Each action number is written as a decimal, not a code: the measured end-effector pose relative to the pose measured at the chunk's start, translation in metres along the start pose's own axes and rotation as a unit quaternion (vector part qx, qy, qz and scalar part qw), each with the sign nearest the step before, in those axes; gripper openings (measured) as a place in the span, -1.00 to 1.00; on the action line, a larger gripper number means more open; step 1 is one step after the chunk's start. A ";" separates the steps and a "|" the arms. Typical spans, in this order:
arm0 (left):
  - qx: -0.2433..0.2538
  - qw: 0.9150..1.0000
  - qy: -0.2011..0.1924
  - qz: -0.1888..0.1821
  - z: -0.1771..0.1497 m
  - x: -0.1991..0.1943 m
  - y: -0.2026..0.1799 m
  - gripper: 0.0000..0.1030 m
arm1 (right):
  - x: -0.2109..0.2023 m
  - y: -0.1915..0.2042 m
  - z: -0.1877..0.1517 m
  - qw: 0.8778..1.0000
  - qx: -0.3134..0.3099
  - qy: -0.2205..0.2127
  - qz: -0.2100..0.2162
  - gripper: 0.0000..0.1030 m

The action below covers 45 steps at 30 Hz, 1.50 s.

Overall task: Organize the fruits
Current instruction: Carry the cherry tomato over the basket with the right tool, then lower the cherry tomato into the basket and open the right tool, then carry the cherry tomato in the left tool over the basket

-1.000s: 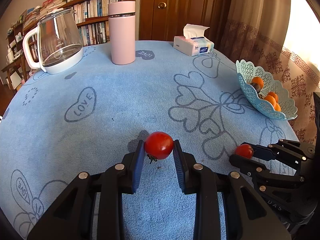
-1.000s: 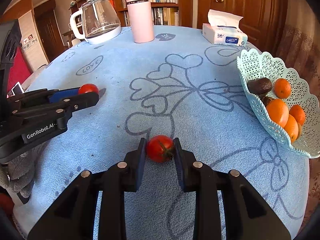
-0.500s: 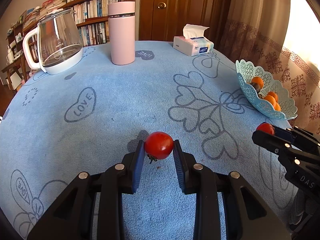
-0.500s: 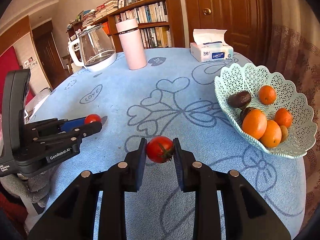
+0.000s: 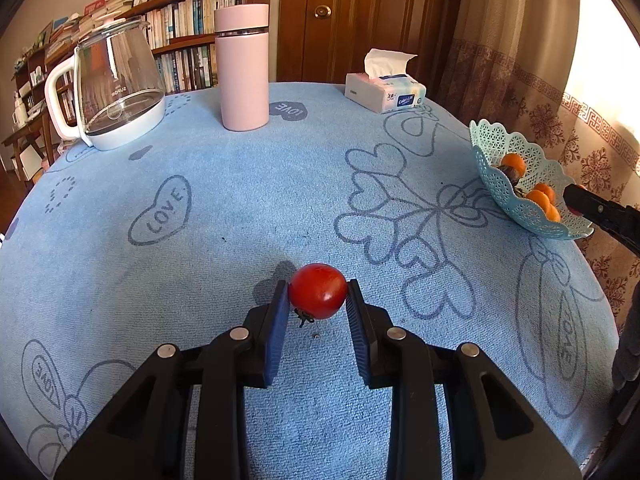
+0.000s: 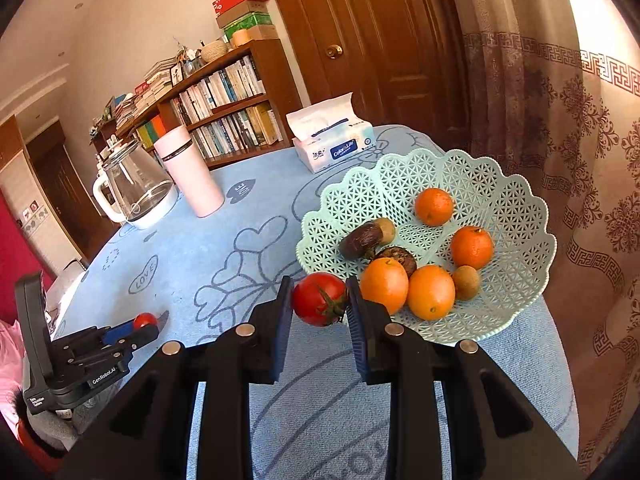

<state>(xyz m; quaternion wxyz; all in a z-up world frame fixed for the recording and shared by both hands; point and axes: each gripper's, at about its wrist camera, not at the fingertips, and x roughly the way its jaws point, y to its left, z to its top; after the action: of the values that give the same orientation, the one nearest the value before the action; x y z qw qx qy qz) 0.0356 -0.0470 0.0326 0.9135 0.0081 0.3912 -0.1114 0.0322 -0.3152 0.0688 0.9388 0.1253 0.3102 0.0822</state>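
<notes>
Red tomato (image 6: 319,299) beside basket rim (image 6: 320,220)

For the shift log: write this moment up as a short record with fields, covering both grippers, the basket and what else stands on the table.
left gripper: shut on a tomato, low over the tablecloth
right gripper: shut on a second tomato, raised at the near rim of the basket
basket contents: four oranges plus several dark and brown fruits
also on table: glass kettle, pink flask, tissue box
</notes>
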 end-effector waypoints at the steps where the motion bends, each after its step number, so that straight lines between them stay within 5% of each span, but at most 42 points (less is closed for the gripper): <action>1: 0.000 1.000 0.000 0.000 0.000 0.000 0.000 -0.43 | -0.001 -0.006 0.001 1.000 0.010 -0.002 0.000 -0.48; 17: 0.001 1.000 0.000 -0.001 -0.001 0.000 -0.004 -0.43 | 0.006 -0.057 0.001 0.994 0.109 0.001 -0.008 -0.40; 31: 0.004 1.000 -0.001 0.002 -0.001 0.001 -0.009 -0.43 | -0.006 -0.066 -0.001 0.988 0.125 -0.054 -0.071 0.49; 45: 0.016 1.000 -0.001 0.007 0.000 -0.001 -0.012 -0.43 | -0.014 -0.055 -0.003 0.986 0.091 -0.087 -0.112 0.71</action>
<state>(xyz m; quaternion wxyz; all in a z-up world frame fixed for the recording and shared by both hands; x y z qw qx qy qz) 0.0323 -0.0587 0.0343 0.9144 0.0254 0.3886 -0.1108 0.0241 -0.3704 0.0586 0.9503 0.1812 0.2451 -0.0631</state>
